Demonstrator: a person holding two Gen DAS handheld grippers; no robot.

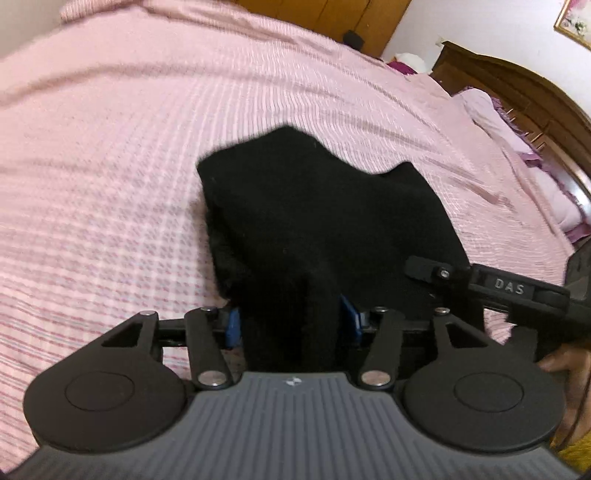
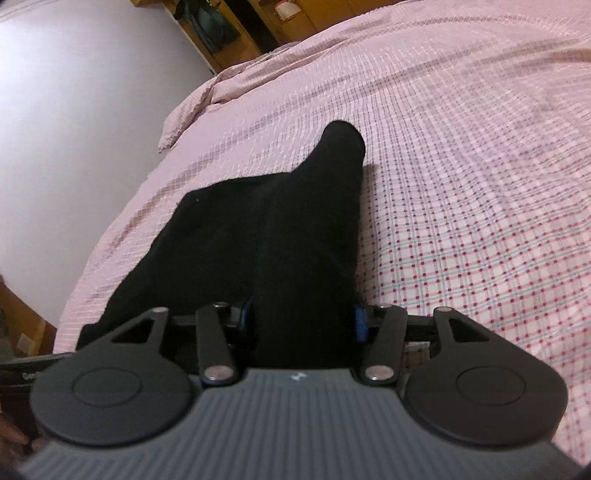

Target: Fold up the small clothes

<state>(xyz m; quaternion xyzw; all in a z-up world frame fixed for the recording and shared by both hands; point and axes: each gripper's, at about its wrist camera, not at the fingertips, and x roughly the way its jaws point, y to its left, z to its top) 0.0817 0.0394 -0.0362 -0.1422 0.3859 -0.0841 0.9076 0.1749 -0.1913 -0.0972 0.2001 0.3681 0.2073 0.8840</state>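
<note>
A small black garment [image 1: 314,206] hangs over the pink checked bed sheet [image 1: 110,166]. My left gripper [image 1: 291,325] is shut on one bunched edge of it, the cloth filling the gap between the blue pads [image 1: 232,326]. My right gripper [image 2: 304,321] is shut on another edge of the same black garment [image 2: 266,221], which stretches away from the jaws with one narrow end [image 2: 341,144] pointing up the bed. The right gripper's body [image 1: 517,291] shows at the right of the left wrist view. The fingertips are hidden by cloth in both views.
The bed's edge and a pale wall [image 2: 74,110] lie to the left in the right wrist view. A wooden headboard [image 1: 535,99] and pink pillows [image 1: 491,118] are at the far right. Wooden furniture [image 1: 332,14] stands behind the bed.
</note>
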